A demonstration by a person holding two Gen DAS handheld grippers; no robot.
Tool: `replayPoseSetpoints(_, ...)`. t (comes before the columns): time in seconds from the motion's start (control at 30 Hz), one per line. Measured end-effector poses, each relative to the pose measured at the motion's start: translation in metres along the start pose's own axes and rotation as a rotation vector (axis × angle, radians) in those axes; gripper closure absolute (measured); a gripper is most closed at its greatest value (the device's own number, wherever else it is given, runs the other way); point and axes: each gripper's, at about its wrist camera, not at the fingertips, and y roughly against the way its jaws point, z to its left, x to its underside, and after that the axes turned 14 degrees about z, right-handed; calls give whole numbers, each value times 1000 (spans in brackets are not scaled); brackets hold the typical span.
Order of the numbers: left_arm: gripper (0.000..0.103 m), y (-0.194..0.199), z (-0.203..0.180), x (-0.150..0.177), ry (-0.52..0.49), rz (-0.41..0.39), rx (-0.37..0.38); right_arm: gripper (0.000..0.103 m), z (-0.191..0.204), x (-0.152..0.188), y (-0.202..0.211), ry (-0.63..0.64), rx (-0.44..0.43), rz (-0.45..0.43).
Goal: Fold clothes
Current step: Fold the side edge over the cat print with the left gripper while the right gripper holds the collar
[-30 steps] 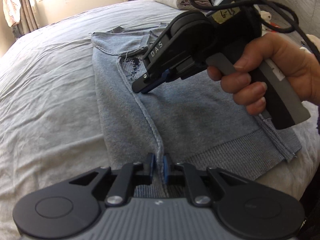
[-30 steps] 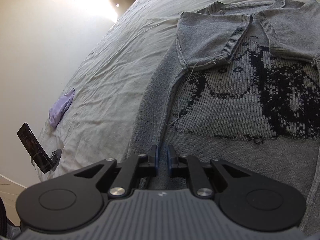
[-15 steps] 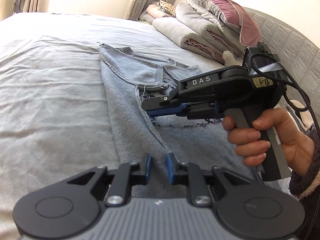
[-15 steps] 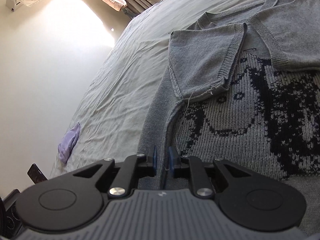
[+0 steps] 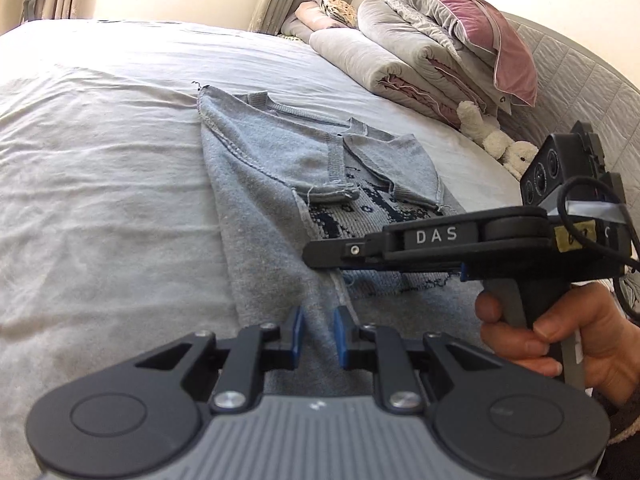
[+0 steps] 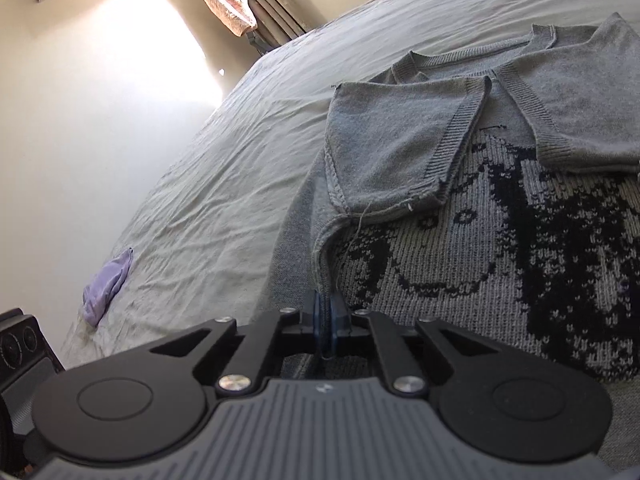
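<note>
Sweater (image 6: 460, 272) flat on bed (image 6: 224, 184), sleeves folded in. Soft, floppy knit: grab seams. Right gripper (image 6: 328, 316) pinching side seam fold; left gripper (image 5: 318, 336) slightly spread, nothing clamped.

Right gripper (image 6: 327, 320) pinched shut on sweater seam (image 6: 320, 256); right hand (image 5: 560, 344) wraps its handle. Left gripper (image 5: 317, 338) slightly parted, apparently gripping nothing.

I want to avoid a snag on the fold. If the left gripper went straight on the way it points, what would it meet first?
Most likely the grey sweater itself: the left gripper tilts down at the folded-over side panel just ahead. The right gripper sits off to the right, probably clear, though depth is uncertain.
</note>
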Motion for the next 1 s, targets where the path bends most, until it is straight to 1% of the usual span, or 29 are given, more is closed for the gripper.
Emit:
replayPoseSetpoints(0.03, 86, 1, 0, -1, 3, -11, 3, 91, -3, -2, 1, -8, -19, 3)
replayPoseSetpoints(0.1, 86, 5, 0, -2, 8, -45, 11, 86, -10, -7, 8, -57, -45, -31)
replayPoseSetpoints(0.17, 86, 7, 0, -4, 15, -82, 25, 61, -18, -14, 15, -111, -55, -74)
replayPoseSetpoints(0.2, 86, 7, 0, -5, 18, -91, 32, 58, -22, -17, 18, -133, -43, -92)
replayPoseSetpoints(0.3, 86, 2, -2, -8, 16, -85, 46, 58, -34, -27, 26, -191, -7, -142)
replayPoseSetpoints(0.37, 86, -4, -4, -9, 8, -67, 42, 58, -38, -32, 24, -204, 15, -152)
replayPoseSetpoints(0.4, 86, -7, -6, -9, 3, -55, 37, 61, -39, -34, 22, -203, 21, -150)
replayPoseSetpoints(0.43, 86, -10, -7, -9, -2, -45, 31, 66, -38, -36, 20, -193, 33, -148)
replayPoseSetpoints(0.47, 86, -11, -8, -8, -11, -37, 24, 83, -35, -37, 18, -171, 55, -142)
replayPoseSetpoints(0.5, 86, -13, -9, -8, -18, -32, 18, 95, -31, -39, 16, -146, 81, -135)
replayPoseSetpoints(0.57, 86, -13, -9, -8, -20, -30, 25, 95, -29, -38, 17, -117, 129, -151)
replayPoseSetpoints(0.7, 86, -16, -8, -6, -25, -19, 32, 96, -37, -37, 13, -97, 203, -155)
replayPoseSetpoints(0.73, 86, -16, -8, -6, -26, -19, 32, 95, -38, -37, 13, -95, 205, -154)
replayPoseSetpoints(0.8, 86, -14, -7, -7, -24, -24, 35, 88, -42, -38, 19, -120, 156, -156)
replayPoseSetpoints(0.83, 86, -13, -6, -7, -20, -29, 37, 87, -44, -40, 23, -137, 132, -165)
replayPoseSetpoints(0.87, 86, -13, -6, -7, -15, -33, 38, 82, -47, -44, 27, -154, 120, -178)
replayPoseSetpoints(0.9, 86, -12, -5, -7, -10, -35, 39, 73, -50, -49, 29, -170, 117, -193)
replayPoseSetpoints(0.93, 86, -13, -5, -6, -7, -35, 38, 69, -53, -53, 32, -187, 113, -208)
replayPoseSetpoints(1.0, 86, -13, -7, -6, -7, -34, 34, 68, -60, -65, 32, -209, 117, -214)
